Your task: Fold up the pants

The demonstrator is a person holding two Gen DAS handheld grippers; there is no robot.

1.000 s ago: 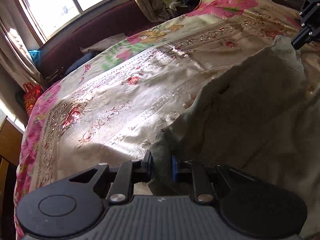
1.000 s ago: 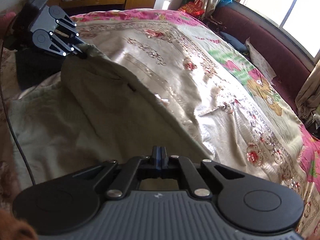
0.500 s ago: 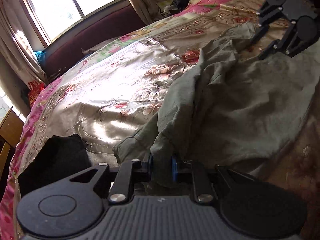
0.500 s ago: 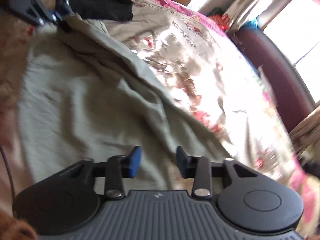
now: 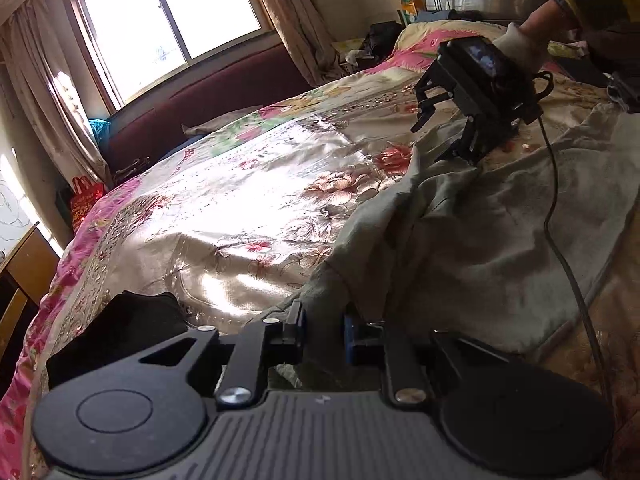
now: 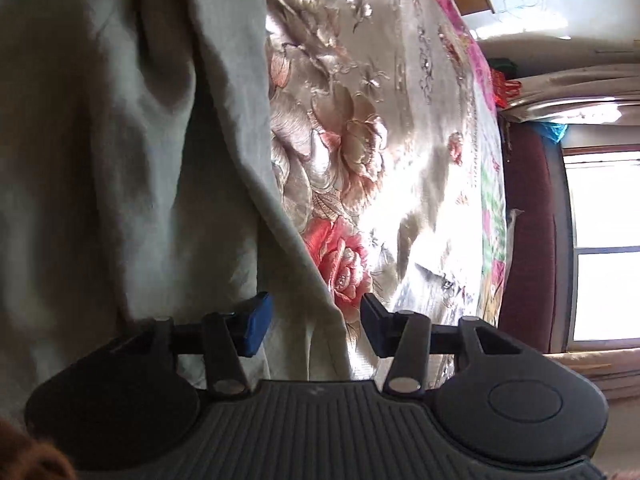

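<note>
The grey-green pants (image 5: 480,232) lie crumpled along the near side of the flowered bedspread (image 5: 240,200). My left gripper (image 5: 324,332) is shut on a bunched end of the pants, low over the bed. My right gripper (image 5: 436,132), held by a person's hand in a striped sleeve, hovers over the far end of the pants. In the right wrist view, rolled sideways, that gripper (image 6: 316,324) stands open. The pants' edge (image 6: 120,160) runs under the gap, and the blue pads do not press on it.
A black garment (image 5: 116,328) lies on the bed just left of my left gripper. A black cable (image 5: 560,248) trails from the right gripper across the pants. A maroon headboard (image 5: 200,120) and a window are beyond; a wooden cabinet (image 5: 24,272) stands at the left.
The right gripper opened and let the pants go, then rolled sideways and dropped close over their edge. The left gripper carried its end down towards the bed and kept its hold.
</note>
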